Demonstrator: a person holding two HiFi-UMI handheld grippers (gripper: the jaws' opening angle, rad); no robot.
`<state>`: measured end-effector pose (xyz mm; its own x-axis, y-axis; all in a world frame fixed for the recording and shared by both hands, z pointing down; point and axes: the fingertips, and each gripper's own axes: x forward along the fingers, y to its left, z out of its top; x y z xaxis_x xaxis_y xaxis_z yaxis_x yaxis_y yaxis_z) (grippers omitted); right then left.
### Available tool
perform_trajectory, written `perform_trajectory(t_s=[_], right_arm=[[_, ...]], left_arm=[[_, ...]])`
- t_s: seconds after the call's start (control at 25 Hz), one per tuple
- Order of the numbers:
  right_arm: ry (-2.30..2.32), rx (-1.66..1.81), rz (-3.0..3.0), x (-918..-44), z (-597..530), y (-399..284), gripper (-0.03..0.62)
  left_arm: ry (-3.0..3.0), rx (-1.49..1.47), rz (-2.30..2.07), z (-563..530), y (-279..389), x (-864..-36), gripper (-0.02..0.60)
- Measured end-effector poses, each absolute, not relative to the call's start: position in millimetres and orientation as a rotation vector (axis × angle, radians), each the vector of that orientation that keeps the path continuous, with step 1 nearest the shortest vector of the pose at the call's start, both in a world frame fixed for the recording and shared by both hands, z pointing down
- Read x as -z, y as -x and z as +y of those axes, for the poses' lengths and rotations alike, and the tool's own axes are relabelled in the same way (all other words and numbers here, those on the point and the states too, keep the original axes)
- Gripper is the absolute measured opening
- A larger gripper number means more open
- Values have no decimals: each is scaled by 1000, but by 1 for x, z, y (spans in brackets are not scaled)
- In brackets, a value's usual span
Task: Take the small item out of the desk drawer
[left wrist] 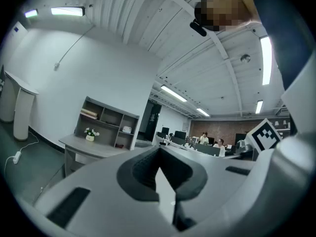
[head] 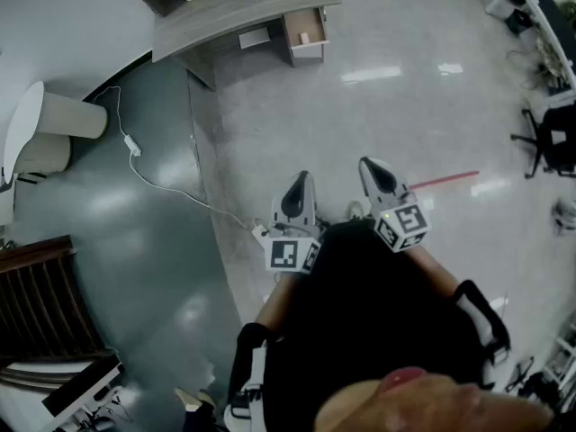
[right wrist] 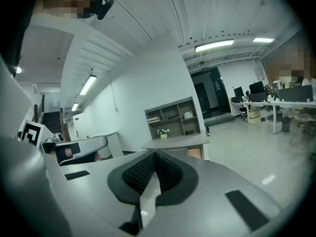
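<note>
The left tool (head: pixel 300 187) and the right tool (head: pixel 373 171) are held side by side low in the centre of the head view, close to the person's body. Each is seen closed, pads together, with nothing gripped (left wrist: pixel 159 169) (right wrist: pixel 153 174). The worktop (head: pixel 234 7) is seen well apart from them at the top of the frame, its drawer (head: pixel 304 32) pulled open below the front edge, and a small item (head: pixel 304 38) is seen inside. A broad stretch of pale floor (head: pixel 387 106) lies open between the tools and the drawer. A white cable (head: pixel 153 183) is trailed along the floor at left, and an office chair (head: pixel 549 142) is placed at the right edge.
</note>
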<state>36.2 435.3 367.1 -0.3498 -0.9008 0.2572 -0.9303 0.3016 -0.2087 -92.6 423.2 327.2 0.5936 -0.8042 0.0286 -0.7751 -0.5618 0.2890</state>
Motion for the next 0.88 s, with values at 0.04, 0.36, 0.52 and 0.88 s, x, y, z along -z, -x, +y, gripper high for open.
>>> perform_trajectory(t_s=[0.04,0.36,0.52,0.88], right_arm=[[-1734,-491,-2459,-367,435,-36,-1],[-1747,-500,-2473,-364,429,-26,-2],[-1754,-501,-2475,-363,423,-14,-2],[-1809,-491,-2440,-367,404,30,0]], left_arm=[[-2552,147,-1296,424,93,-328,-3],[-2554,130,-1285,420,102,-330,-3],[-2556,128,-1273,412,114,-330,-3],[-2565,157,-1181,394,152,-335,-3]])
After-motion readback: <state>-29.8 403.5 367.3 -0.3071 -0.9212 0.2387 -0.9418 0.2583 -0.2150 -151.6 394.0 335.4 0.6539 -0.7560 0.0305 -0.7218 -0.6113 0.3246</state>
